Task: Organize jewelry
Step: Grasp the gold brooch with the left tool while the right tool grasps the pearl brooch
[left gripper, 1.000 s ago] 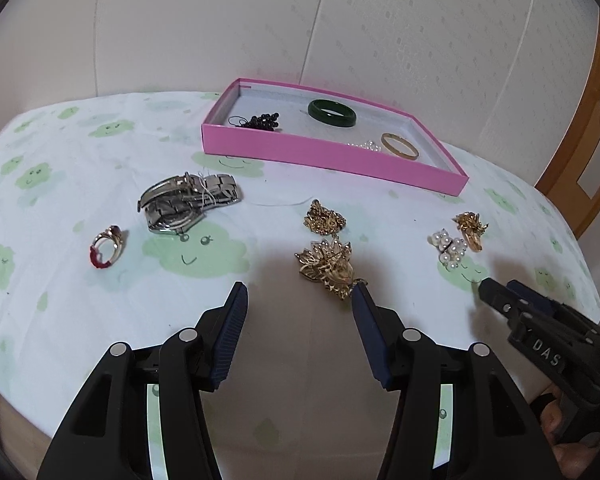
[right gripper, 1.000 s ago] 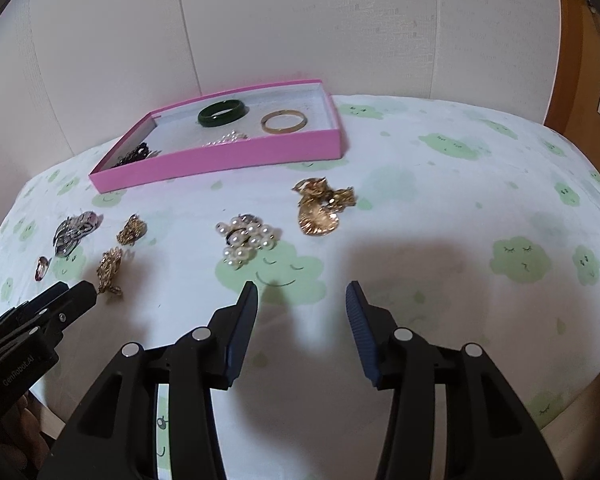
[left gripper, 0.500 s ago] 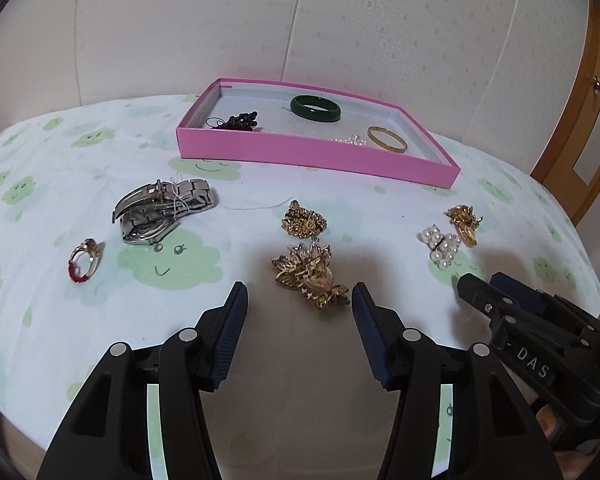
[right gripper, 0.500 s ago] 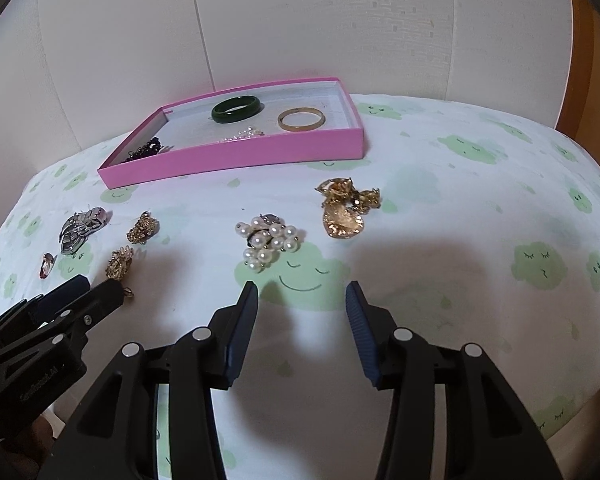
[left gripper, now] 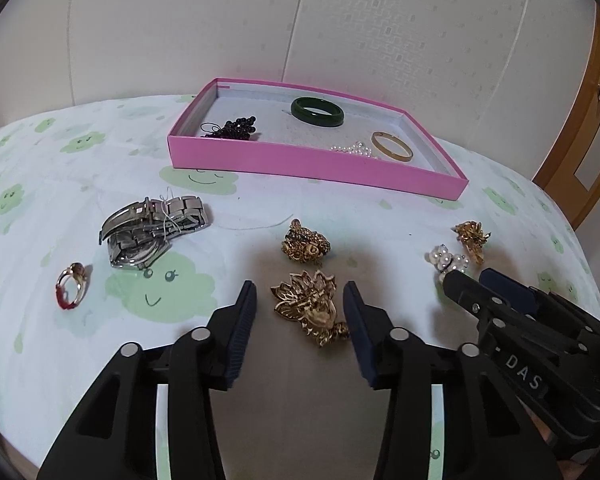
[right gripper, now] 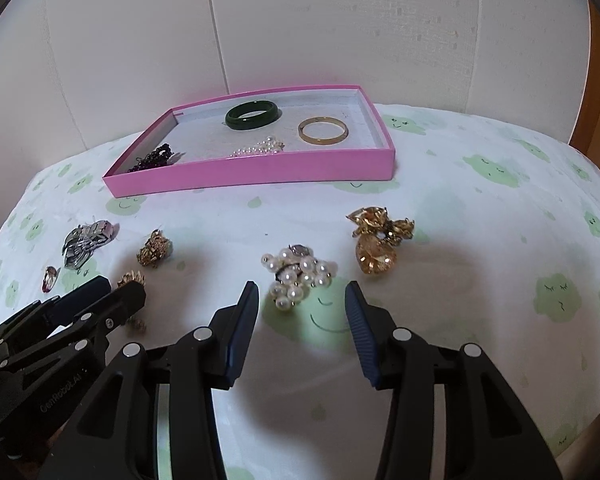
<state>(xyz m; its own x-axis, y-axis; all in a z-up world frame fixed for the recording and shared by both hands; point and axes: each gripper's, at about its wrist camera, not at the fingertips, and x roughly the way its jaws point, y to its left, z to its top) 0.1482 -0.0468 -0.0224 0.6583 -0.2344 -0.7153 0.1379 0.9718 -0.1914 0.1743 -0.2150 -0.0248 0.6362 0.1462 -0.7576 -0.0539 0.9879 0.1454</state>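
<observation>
White cloth (left gripper: 80,184) with green cloud faces, pale wall (left gripper: 180,28), wooden door (left gripper: 580,136).

pearl strand (left gripper: 354,148): half behind tray wall (left gripper: 308,160) | gold brooch (right gripper: 131,280): partly behind left jaws

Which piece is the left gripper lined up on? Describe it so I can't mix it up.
Start at the pink tray by the wall and come toward the camera, past the small knobbly gold piece. Just beyond the tips of the open left gripper lies the gold filigree brooch. It is flat and fan-shaped with pierced leaves, larger than its compact neighbour.
</observation>
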